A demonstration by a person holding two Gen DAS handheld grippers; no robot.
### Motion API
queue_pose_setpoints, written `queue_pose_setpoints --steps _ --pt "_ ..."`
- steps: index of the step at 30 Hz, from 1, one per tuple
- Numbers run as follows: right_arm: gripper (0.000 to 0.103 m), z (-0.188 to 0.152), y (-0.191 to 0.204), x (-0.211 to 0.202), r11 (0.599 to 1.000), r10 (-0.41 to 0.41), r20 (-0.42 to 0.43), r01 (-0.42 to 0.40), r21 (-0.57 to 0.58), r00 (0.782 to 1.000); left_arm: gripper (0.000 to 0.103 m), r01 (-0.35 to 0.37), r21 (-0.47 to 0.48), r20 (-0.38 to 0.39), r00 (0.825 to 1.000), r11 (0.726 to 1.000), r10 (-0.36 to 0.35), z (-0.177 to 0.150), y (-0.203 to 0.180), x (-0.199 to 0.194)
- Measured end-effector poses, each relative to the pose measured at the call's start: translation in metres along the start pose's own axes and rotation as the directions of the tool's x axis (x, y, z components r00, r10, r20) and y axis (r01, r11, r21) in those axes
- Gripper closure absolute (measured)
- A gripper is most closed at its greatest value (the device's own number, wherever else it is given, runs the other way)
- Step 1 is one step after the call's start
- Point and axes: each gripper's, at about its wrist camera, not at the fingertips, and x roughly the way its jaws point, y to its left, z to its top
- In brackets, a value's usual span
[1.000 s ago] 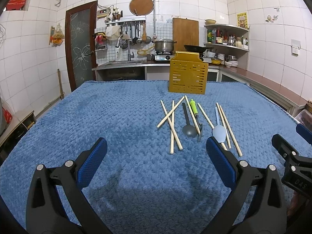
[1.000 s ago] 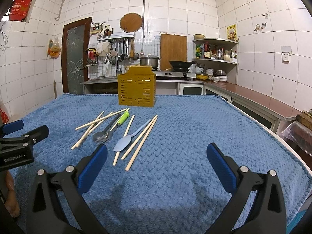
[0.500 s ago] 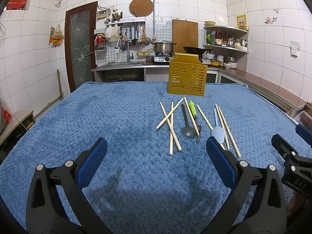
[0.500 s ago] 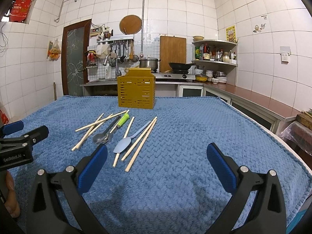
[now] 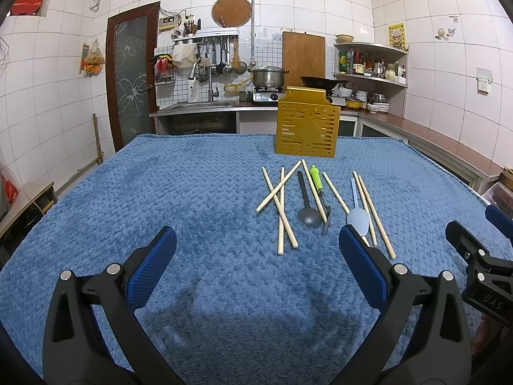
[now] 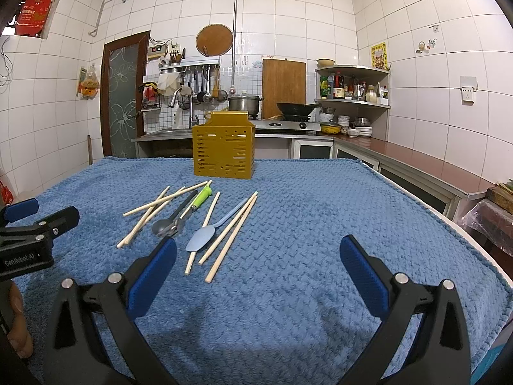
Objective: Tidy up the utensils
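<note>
Both grippers, left gripper [image 5: 256, 247] and right gripper [image 6: 258, 253], are hovering with jaws wide apart and empty; wooden chopsticks [image 6: 235, 227] are lying just ahead of the right jaws: straddle one crosswise before closing.

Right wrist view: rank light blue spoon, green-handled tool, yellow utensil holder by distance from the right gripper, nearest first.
From the right gripper, both jaws open:
1. Light blue spoon, bowl just ahead of the left fingertip, among the chopsticks.
2. Green-handled tool, farther back, left of centre.
3. Yellow utensil holder, upright at the far end of the blue cloth.
</note>
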Motion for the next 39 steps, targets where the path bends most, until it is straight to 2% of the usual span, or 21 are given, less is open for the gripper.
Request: queue_pose_setpoints --steps 39 --pt "0.004 0.0005 -0.0049 -0.0007 1.000 0.009 -0.013 -0.009 0.014 1.000 0.005 0.006 -0.017 -0.022 1.000 1.000 -0.006 0.0001 0.0036 0.0038"
